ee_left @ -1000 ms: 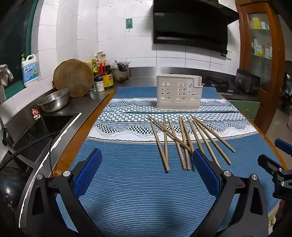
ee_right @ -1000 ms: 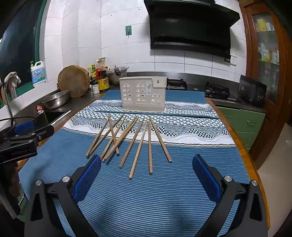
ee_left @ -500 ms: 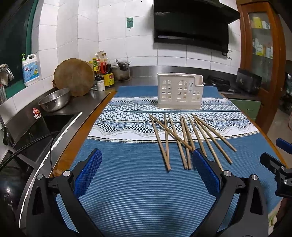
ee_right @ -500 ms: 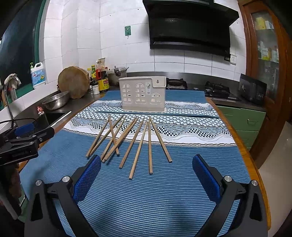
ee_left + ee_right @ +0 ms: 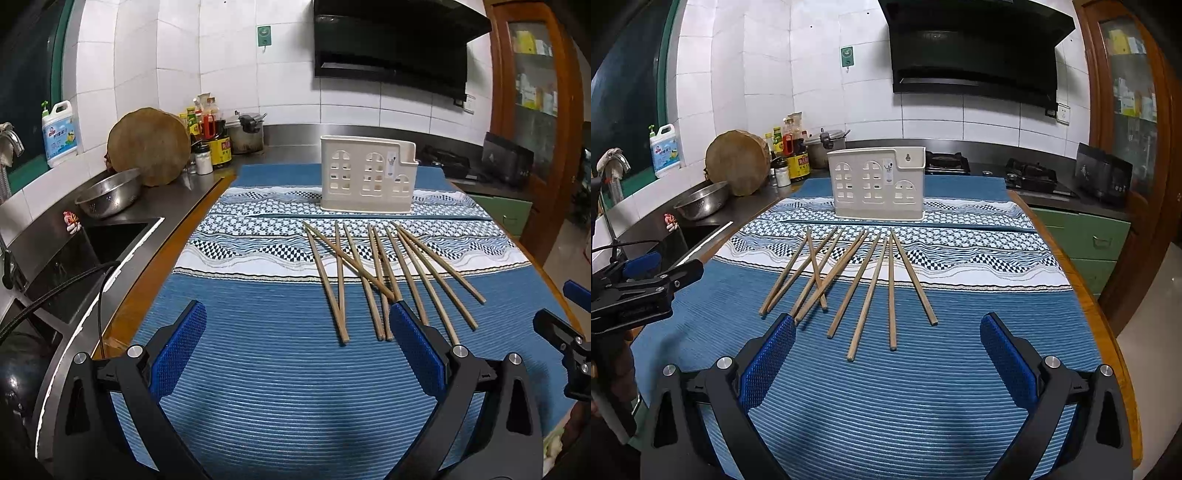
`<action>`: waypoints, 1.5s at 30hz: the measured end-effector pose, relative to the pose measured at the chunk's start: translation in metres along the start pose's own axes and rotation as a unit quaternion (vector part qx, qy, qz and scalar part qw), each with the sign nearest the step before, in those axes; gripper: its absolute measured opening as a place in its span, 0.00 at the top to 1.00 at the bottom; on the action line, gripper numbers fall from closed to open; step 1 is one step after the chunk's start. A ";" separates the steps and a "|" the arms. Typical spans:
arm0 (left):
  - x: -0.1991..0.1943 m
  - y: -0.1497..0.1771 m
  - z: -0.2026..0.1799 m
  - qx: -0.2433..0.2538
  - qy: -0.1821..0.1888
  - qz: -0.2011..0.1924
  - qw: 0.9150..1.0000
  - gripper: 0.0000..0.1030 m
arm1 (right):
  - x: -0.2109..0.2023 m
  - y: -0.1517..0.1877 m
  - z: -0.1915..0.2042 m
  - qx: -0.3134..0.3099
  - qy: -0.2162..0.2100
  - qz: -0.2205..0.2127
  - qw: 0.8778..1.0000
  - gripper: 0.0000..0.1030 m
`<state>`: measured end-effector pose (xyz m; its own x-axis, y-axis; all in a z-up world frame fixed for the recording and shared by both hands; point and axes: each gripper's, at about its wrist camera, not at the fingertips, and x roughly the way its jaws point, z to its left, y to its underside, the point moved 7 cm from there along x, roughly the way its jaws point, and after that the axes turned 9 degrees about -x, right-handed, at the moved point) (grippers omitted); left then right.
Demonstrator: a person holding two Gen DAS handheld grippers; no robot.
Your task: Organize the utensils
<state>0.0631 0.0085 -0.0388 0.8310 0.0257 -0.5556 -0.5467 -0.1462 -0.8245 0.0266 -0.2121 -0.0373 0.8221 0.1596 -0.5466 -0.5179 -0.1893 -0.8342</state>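
Several wooden chopsticks [image 5: 373,273] lie fanned out on the blue striped cloth; in the right wrist view they [image 5: 846,280] are straight ahead. A cream utensil holder [image 5: 367,179] with window cut-outs stands upright behind them, also in the right wrist view [image 5: 877,188]. My left gripper [image 5: 295,354] is open and empty, low over the cloth, near the chopsticks' near ends and left of them. My right gripper [image 5: 886,358] is open and empty, just short of the chopsticks' near ends. Each gripper shows at the other view's edge.
A sink [image 5: 85,251], a steel colander [image 5: 109,197], a round wooden board [image 5: 149,146] and bottles [image 5: 207,129] are on the left counter. A gas hob [image 5: 1030,175] lies at the back right. The table's wooden edge [image 5: 1108,332] drops off on the right.
Both grippers have drifted very slightly; the view is almost the same. The chopsticks and the holder have not moved.
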 end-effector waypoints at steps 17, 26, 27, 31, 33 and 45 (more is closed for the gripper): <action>0.029 0.024 -0.058 0.045 0.098 0.045 0.993 0.09 | 0.025 0.014 -0.024 0.022 0.009 0.024 0.999 0.06; 0.052 0.034 -0.085 0.071 0.119 0.056 0.989 0.20 | 0.037 0.022 -0.036 0.032 0.008 0.033 0.999 0.06; 0.054 0.035 -0.086 0.073 0.116 0.055 0.989 0.20 | 0.039 0.023 -0.038 0.034 0.008 0.034 0.999 0.06; 0.060 0.036 -0.087 0.076 0.118 0.062 0.988 0.20 | 0.043 0.025 -0.040 0.039 0.006 0.038 0.999 0.06; 0.062 0.035 -0.086 0.075 0.116 0.064 0.988 0.20 | 0.045 0.026 -0.040 0.040 0.004 0.039 0.998 0.06; 0.069 0.036 -0.086 0.078 0.105 0.079 0.988 0.20 | 0.050 0.027 -0.038 0.041 -0.002 0.043 0.998 0.06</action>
<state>0.1094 -0.0801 -0.0978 0.7280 -0.1933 -0.6578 -0.6669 0.0228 -0.7448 0.0626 -0.2463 -0.0841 0.7732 0.1510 -0.6159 -0.6036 -0.1227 -0.7878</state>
